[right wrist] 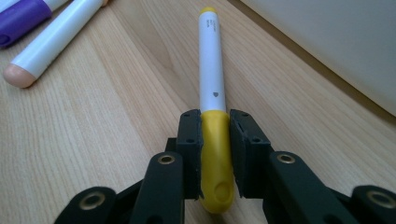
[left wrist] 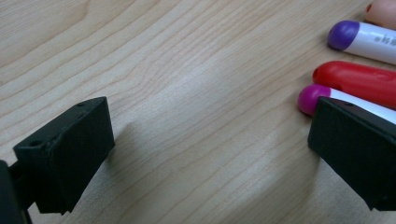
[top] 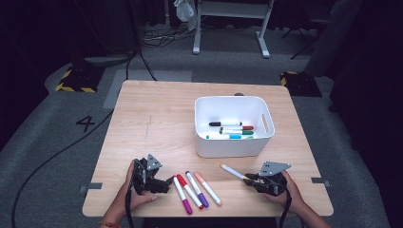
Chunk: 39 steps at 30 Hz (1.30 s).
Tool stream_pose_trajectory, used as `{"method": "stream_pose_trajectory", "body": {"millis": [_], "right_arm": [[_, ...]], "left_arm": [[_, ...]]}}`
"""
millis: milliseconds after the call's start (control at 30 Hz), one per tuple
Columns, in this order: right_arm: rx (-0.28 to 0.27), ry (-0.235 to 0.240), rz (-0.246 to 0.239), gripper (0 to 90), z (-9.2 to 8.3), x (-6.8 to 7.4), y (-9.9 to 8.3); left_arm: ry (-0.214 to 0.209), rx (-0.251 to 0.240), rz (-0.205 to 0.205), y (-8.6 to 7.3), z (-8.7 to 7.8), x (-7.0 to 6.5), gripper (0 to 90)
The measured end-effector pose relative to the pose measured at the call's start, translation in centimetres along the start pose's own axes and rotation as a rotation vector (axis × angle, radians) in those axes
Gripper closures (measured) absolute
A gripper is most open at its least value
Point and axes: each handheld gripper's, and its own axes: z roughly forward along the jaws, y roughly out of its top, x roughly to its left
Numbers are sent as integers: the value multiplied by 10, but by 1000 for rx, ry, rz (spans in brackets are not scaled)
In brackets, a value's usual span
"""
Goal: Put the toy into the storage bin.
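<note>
A yellow-capped white marker [right wrist: 212, 79] lies on the wooden table [top: 157, 118], and my right gripper [right wrist: 215, 140] is shut on its yellow cap; in the high view this marker [top: 232, 171] points up-left from the right gripper [top: 251, 177]. My left gripper [top: 167, 182] rests low at the front left with its jaws wide open over bare wood [left wrist: 210, 140]. Just to its right lie a magenta marker [top: 182, 195], a red marker [top: 188, 189], a purple marker [top: 197, 189] and a peach marker [top: 208, 189]. The magenta cap [left wrist: 312, 98] sits beside the left gripper's right jaw.
A white bin [top: 234, 147] stands at the table's middle right, holding several markers with black, red, green and blue caps. Its wall [right wrist: 336, 42] rises close on the right in the right gripper view. Cables and desk legs lie on the floor beyond the table.
</note>
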Motion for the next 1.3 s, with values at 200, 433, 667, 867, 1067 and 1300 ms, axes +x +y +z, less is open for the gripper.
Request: {"method": "stream_pose_trajectory", "body": {"millis": [200, 433, 667, 867, 1067, 1300], "right_arm": [[-4, 7, -13, 757, -1, 1, 1], [-31, 9, -14, 757, -9, -3, 4], [-89, 26, -58, 757, -32, -9, 19], [-129, 45, -145, 757, -59, -15, 43], [-149, 23, -228, 756, -83, -26, 74], [-137, 8, -274, 757, -97, -51, 111]], "left_arm": [[-12, 5, 0, 1, 0, 0, 4], [-25, 8, -1, 1, 1, 0, 3], [-27, 10, 3, 2, 2, 0, 2], [-32, 11, 10, 2, 2, 1, 0], [-37, 9, 12, 3, 2, 1, 0], [-39, 8, 16, 3, 3, 2, 0]]}}
